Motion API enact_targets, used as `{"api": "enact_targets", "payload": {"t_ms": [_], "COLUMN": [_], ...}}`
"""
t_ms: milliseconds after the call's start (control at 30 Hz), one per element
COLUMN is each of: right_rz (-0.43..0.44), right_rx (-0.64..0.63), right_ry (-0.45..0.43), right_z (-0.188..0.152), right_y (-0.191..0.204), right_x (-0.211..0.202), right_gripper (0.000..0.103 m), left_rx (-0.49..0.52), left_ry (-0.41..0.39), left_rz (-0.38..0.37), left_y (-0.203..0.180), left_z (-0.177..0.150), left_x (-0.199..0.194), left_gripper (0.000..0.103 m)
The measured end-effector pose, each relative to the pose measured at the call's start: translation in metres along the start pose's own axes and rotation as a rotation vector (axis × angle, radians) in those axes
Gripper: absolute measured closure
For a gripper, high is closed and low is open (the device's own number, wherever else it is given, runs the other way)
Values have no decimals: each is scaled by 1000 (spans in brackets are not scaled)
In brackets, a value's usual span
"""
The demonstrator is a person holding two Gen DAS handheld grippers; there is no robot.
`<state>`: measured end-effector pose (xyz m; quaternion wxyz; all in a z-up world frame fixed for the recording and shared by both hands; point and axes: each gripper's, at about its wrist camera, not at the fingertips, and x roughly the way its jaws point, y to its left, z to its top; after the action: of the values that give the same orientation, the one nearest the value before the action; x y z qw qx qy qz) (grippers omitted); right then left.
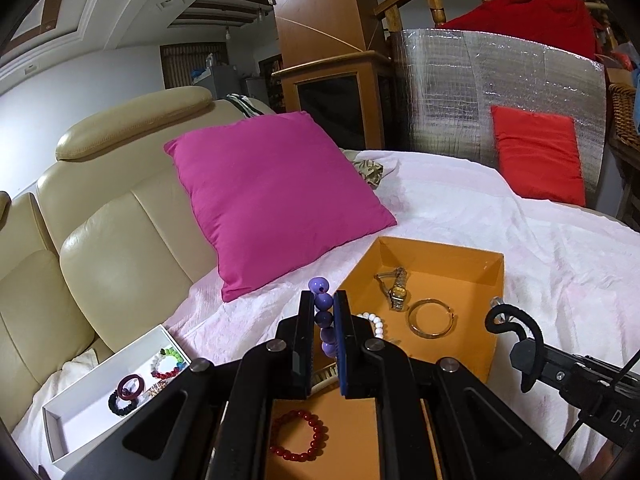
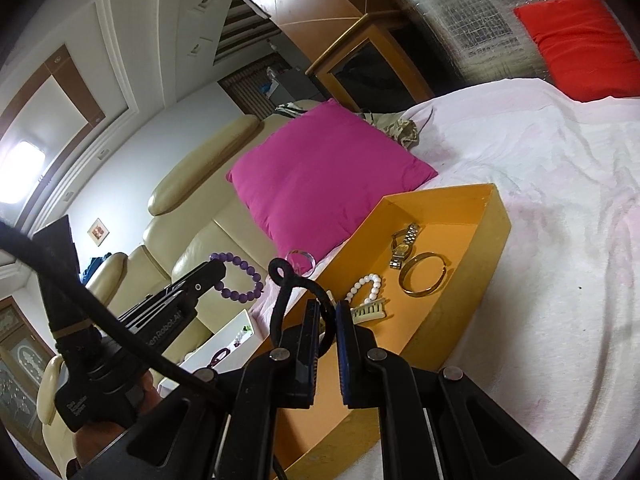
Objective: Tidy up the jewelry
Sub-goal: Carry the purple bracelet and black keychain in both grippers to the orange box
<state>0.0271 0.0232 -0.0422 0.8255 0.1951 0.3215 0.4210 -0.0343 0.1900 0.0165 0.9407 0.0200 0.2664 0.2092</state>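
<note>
My left gripper [image 1: 323, 312] is shut on a purple bead bracelet [image 1: 325, 320] and holds it above the near left wall of the orange box [image 1: 440, 252]; the bracelet also shows in the right wrist view [image 2: 240, 276]. My right gripper [image 2: 328, 312] is shut on a black hair tie [image 2: 298, 284], also seen in the left wrist view [image 1: 510, 320]. In the orange box lie a gold watch [image 1: 396, 290], a gold bangle [image 1: 431, 317], a white bead bracelet [image 1: 374, 322], a red bead bracelet [image 1: 299, 434] and a cream comb clip [image 2: 368, 311].
A white box [image 1: 72, 400] at the lower left holds a dark red ring, a black hair tie and a multicoloured bead bracelet. A magenta cushion [image 1: 276, 196] leans on the cream sofa [image 1: 120, 240]. A red cushion [image 1: 540, 156] and silver foil panel stand behind the white sheet [image 1: 560, 260].
</note>
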Motion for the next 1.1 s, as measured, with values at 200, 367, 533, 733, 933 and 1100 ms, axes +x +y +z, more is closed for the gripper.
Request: {"api": "enact_targets", "payload": {"t_ms": [200,367,533,733,933,1100], "right_rz": [-7,-15,-24,-35,-61,-84], "right_rx": [-3,-1,-3,8,15,28], "right_ry": [16,29,40,57,68,71], "right_z": [-1,-2,-4,-5,-6,-6], "right_y": [0,-1,0,-5,-11,-17], "right_x": [11,21,29,40,51,57], "right_gripper": [94,94,94,94,94,94], "left_rx": [1,6,9,21,26,39], "left_ry": [30,49,82,111,138,146], "left_rz": [-8,-12,-30,-33,-33,-35], "left_y": [0,0,-2,-3,-1,-1], "left_z": [-6,-11,-16,-20,-24,-26], "left_x": [11,19,30,41,50,52], "left_gripper": [94,94,94,94,94,94]}}
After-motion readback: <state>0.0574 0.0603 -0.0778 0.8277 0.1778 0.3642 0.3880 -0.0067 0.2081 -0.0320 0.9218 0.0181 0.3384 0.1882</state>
